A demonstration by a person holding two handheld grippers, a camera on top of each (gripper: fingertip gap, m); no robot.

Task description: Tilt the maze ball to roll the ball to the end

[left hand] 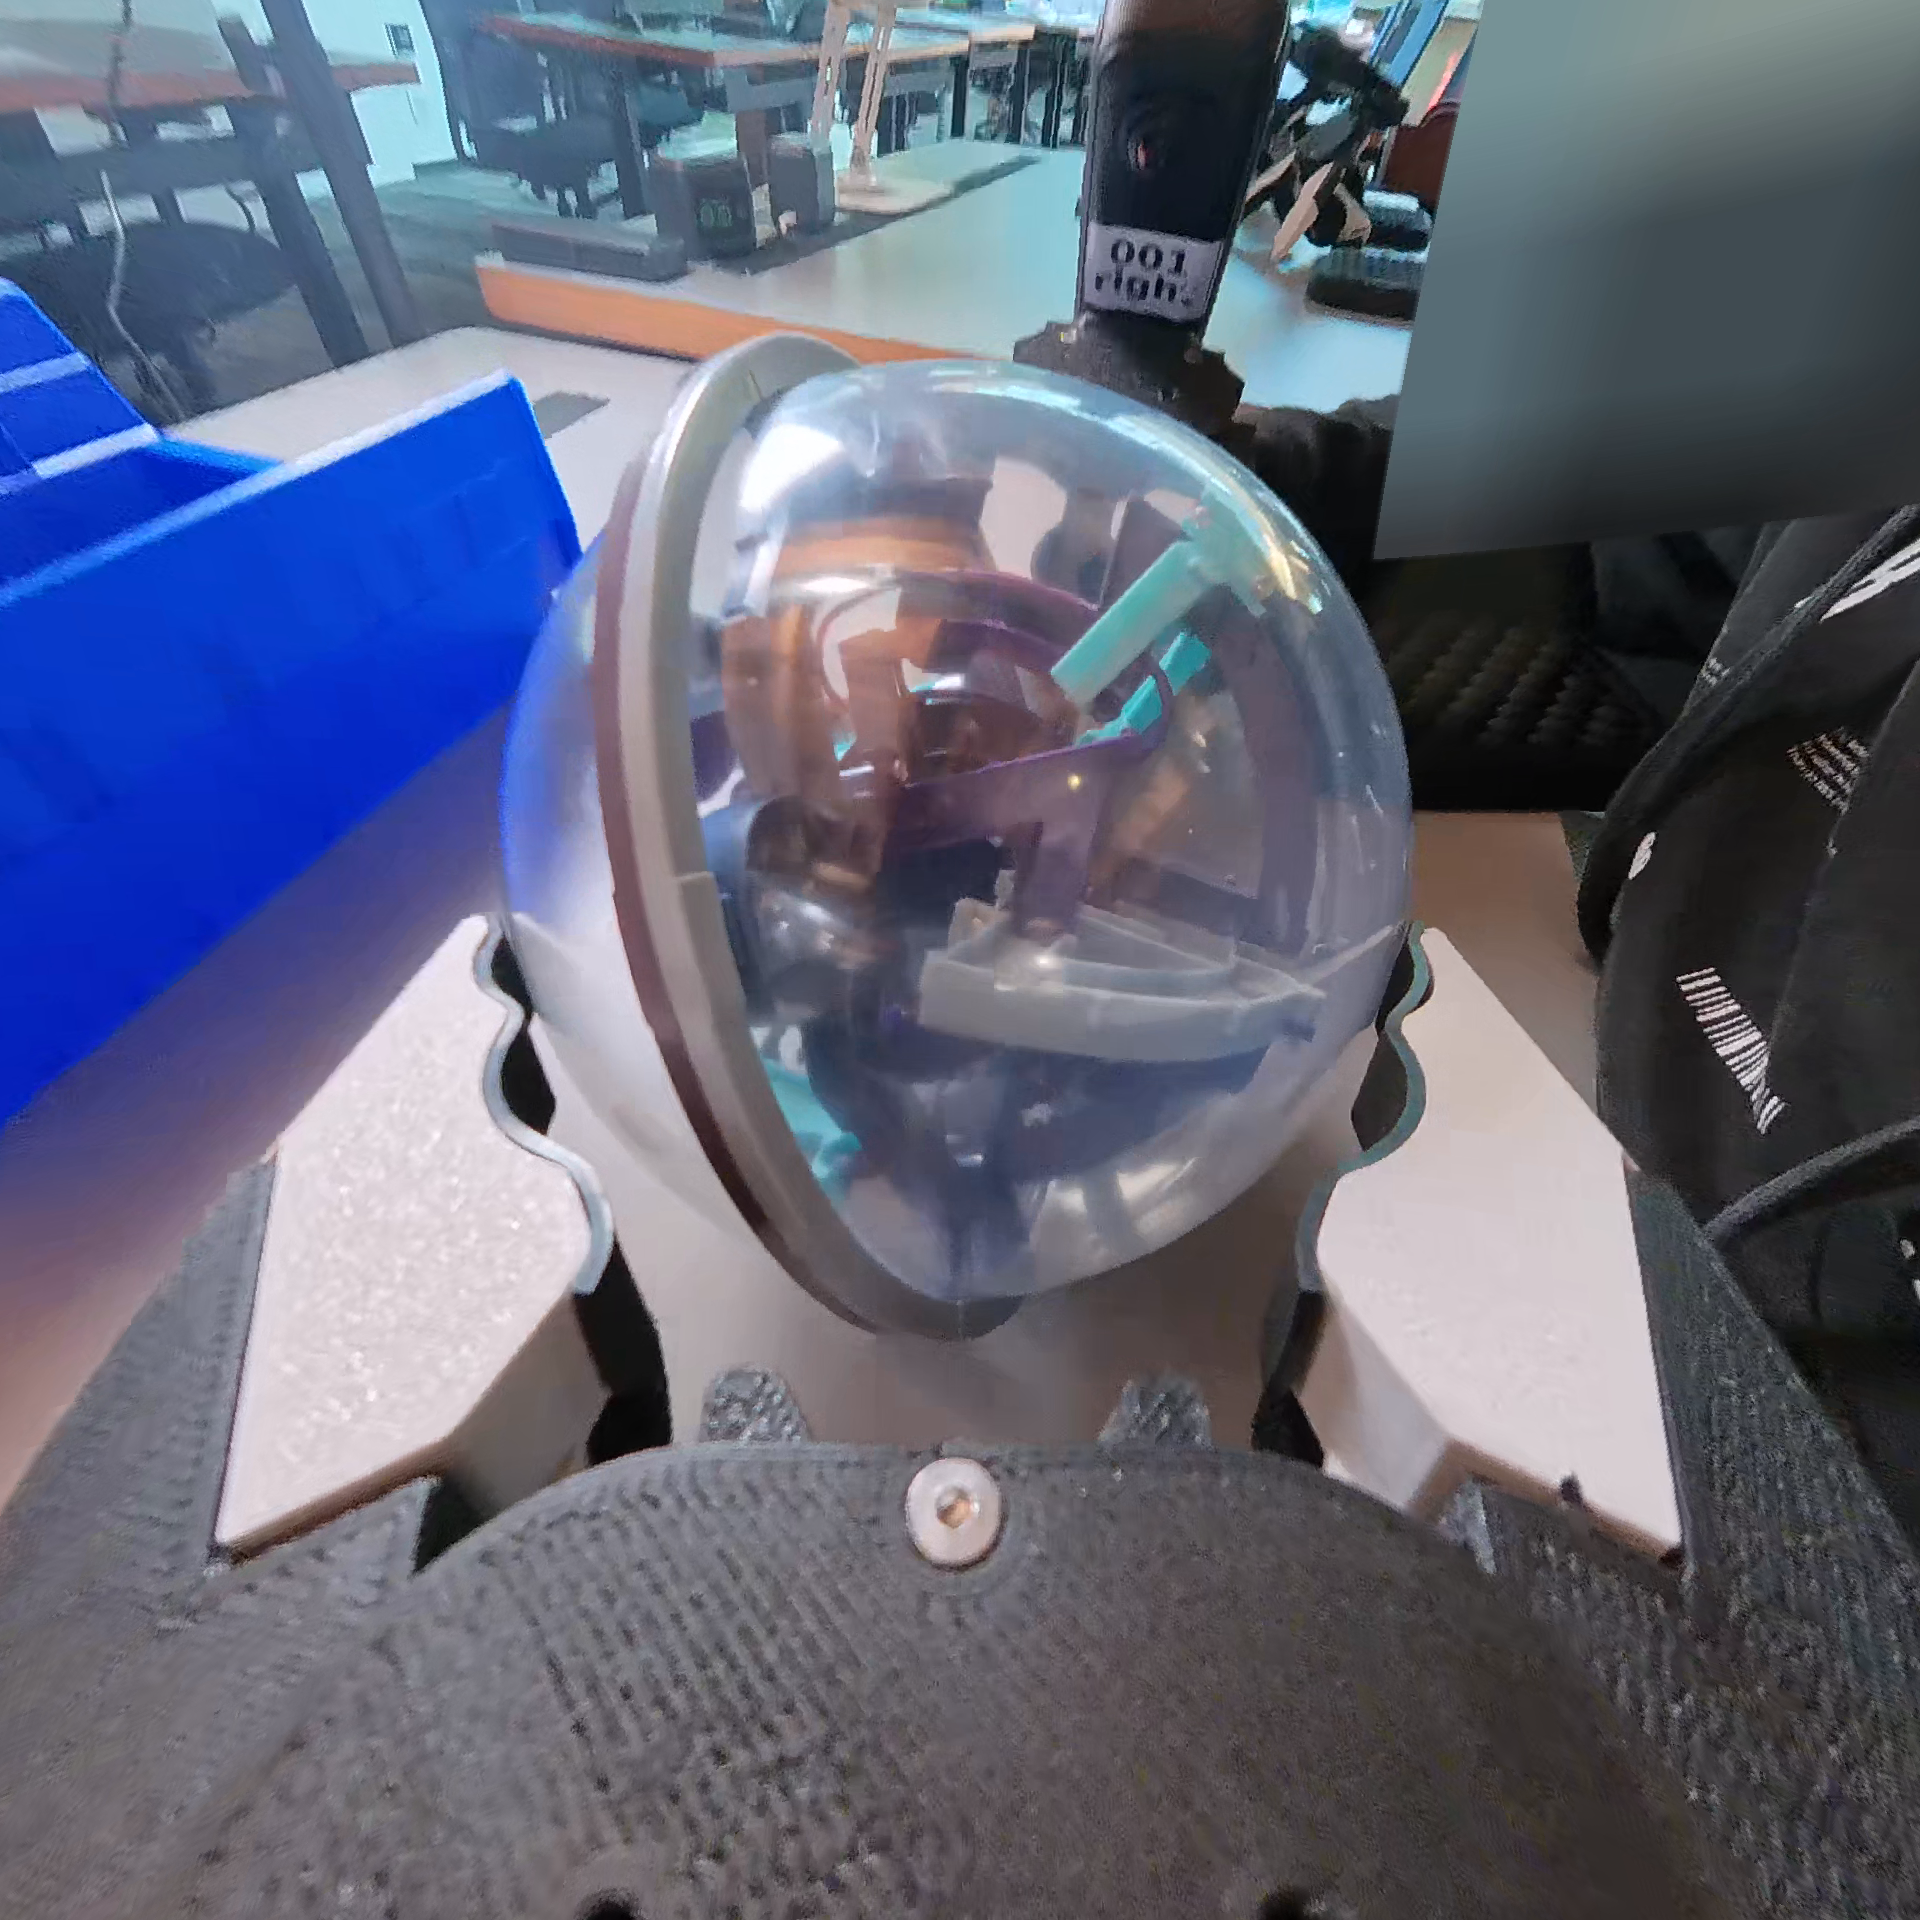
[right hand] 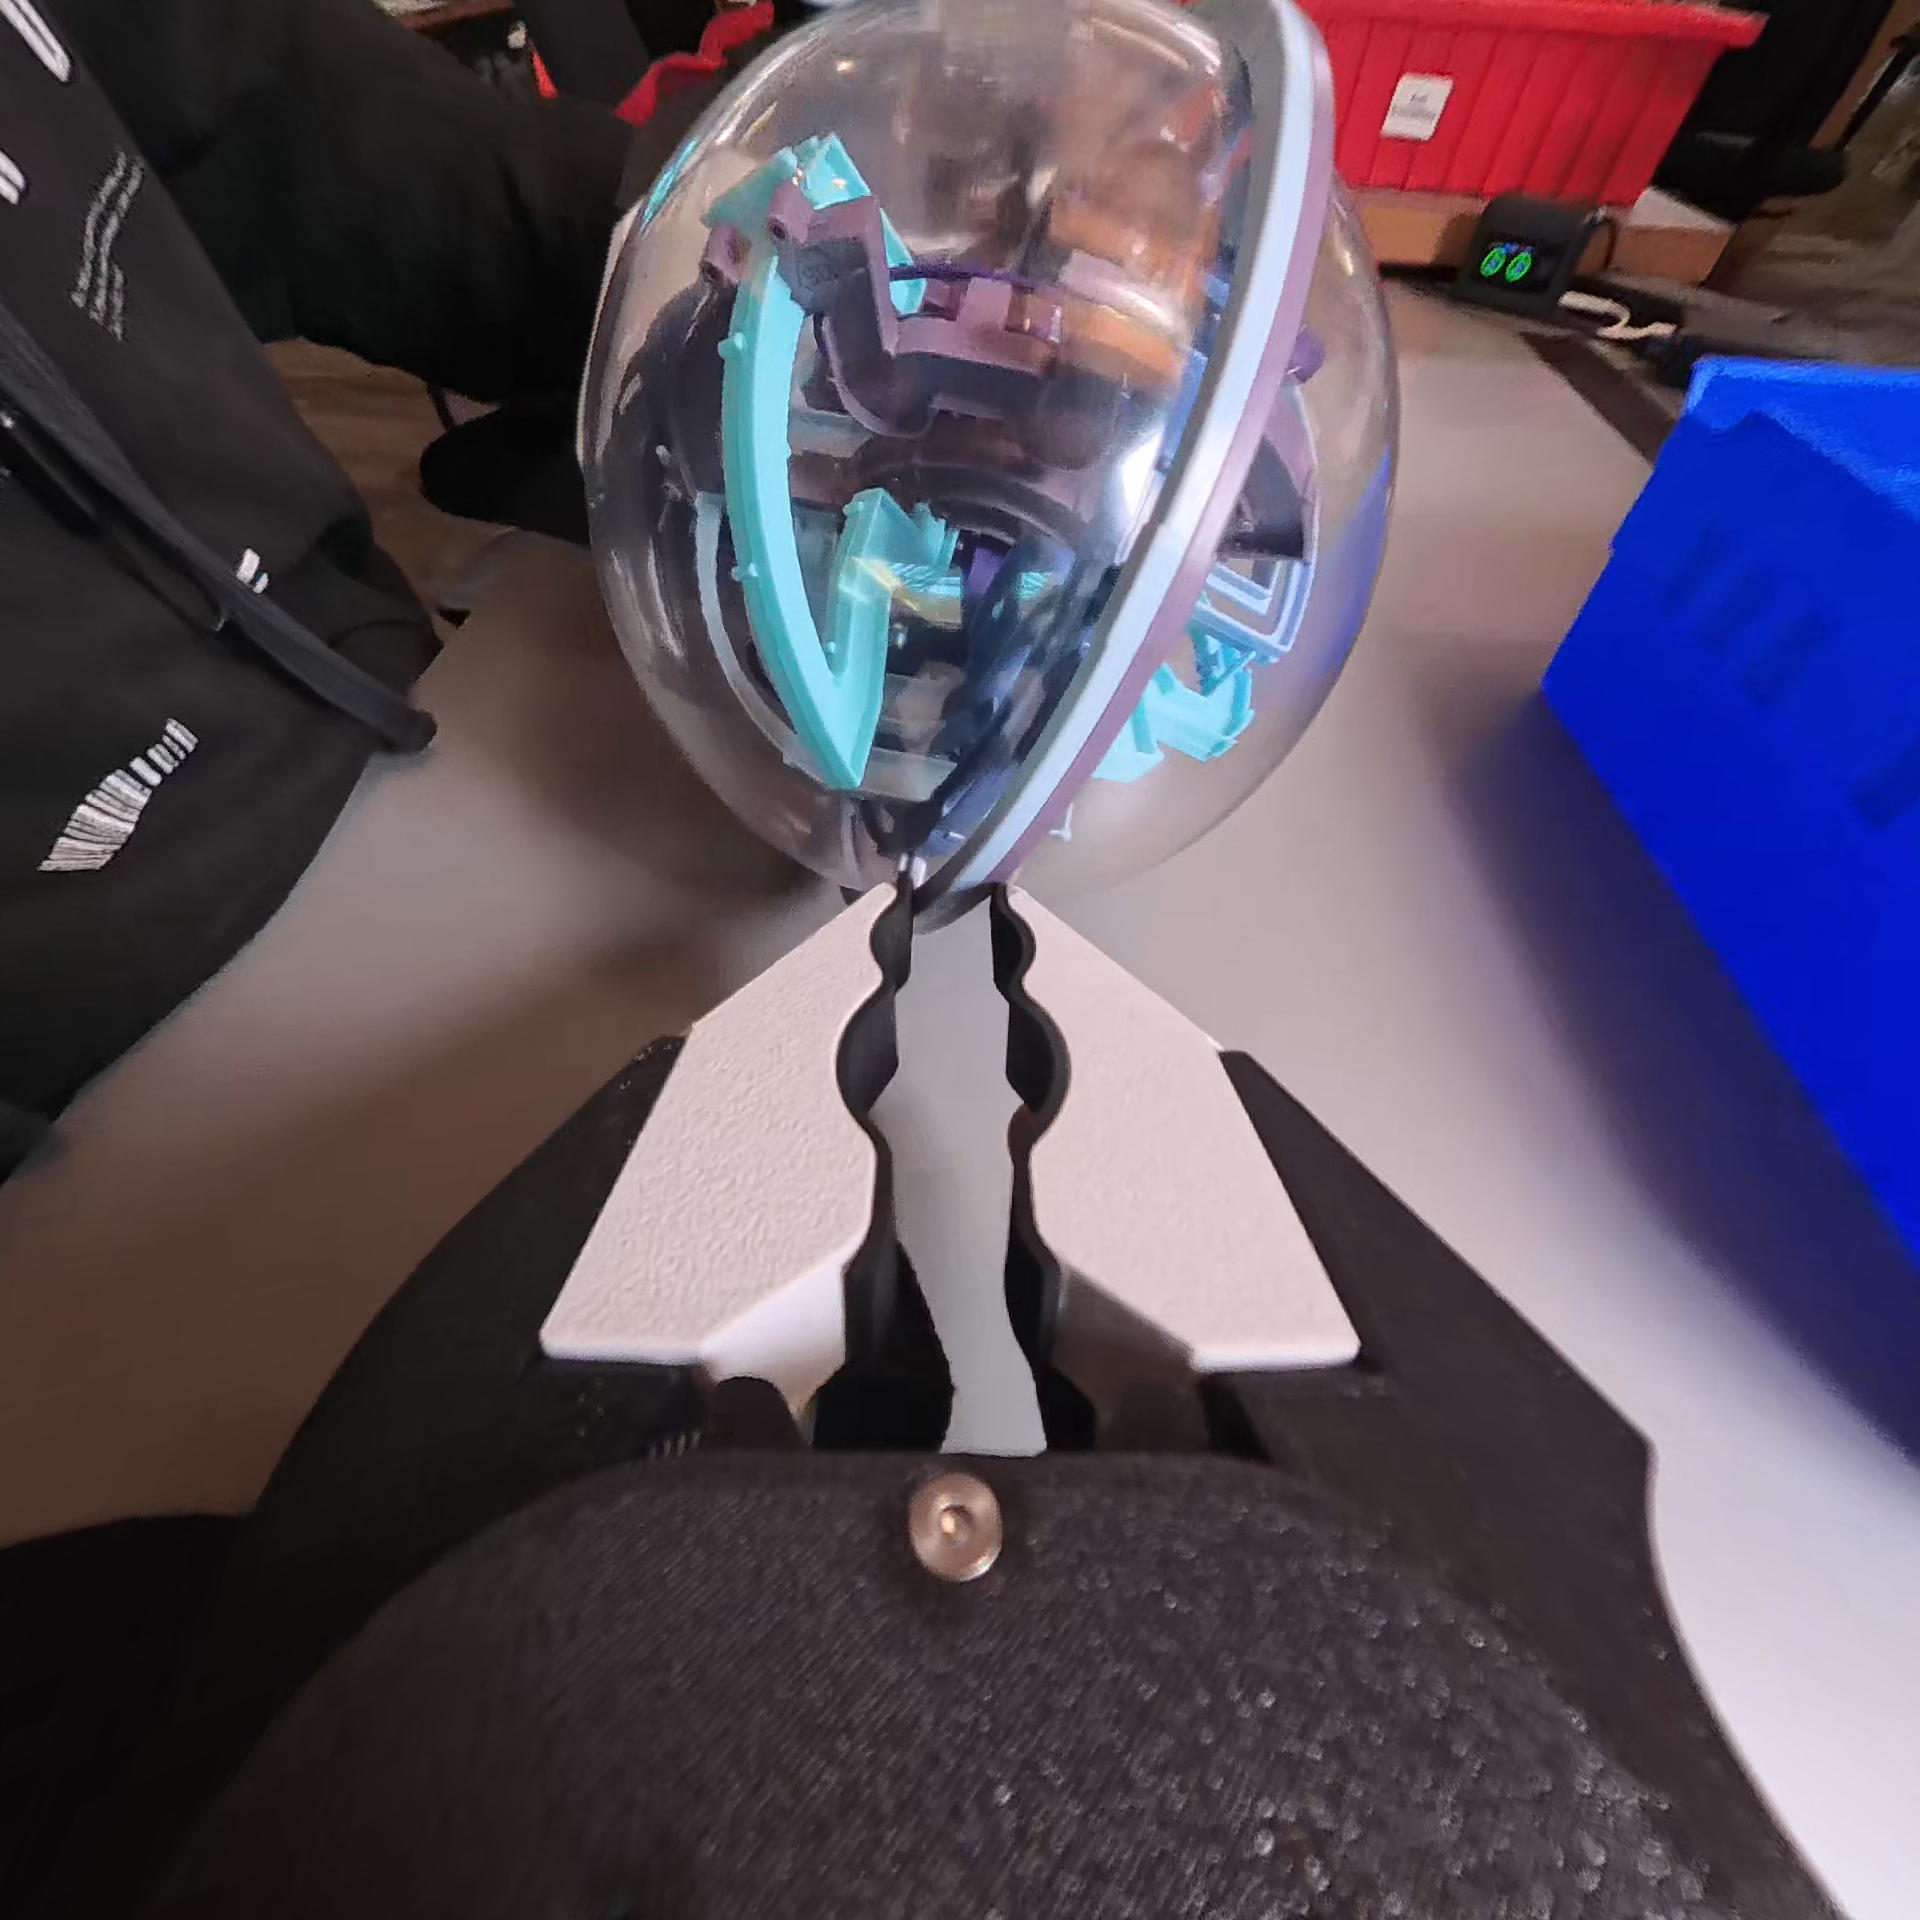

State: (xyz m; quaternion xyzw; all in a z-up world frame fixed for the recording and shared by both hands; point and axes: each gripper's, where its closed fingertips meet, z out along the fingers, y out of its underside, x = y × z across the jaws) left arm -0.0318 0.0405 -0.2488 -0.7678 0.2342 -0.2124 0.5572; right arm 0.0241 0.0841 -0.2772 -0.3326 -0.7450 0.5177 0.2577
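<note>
Lab or workshop, rows of workbenches (left hand: 727,62), blue storage bin (left hand: 260,644), red tote (right hand: 1507,94)

Right gripper (right hand: 951,902) fingers (right hand: 883,956) pinching maze ball (right hand: 935,436) seam ring, blue bin (right hand: 1766,644) right

The small rolling ball cannot be picked out among the coloured tracks inside the maze ball (left hand: 997,831), and reflections on the clear shell blur the tracks nearest the seam. In the right wrist view the top of the maze ball (right hand: 987,468) is cut off by the upper edge. The blue bin (left hand: 239,644) runs past the left edge in the left wrist view, and the blue bin (right hand: 1766,665) runs past the right edge in the other. Whether the maze ball rests on the desk (right hand: 1299,1039) cannot be told. The black garment (right hand: 156,520) is cropped at the left.
</note>
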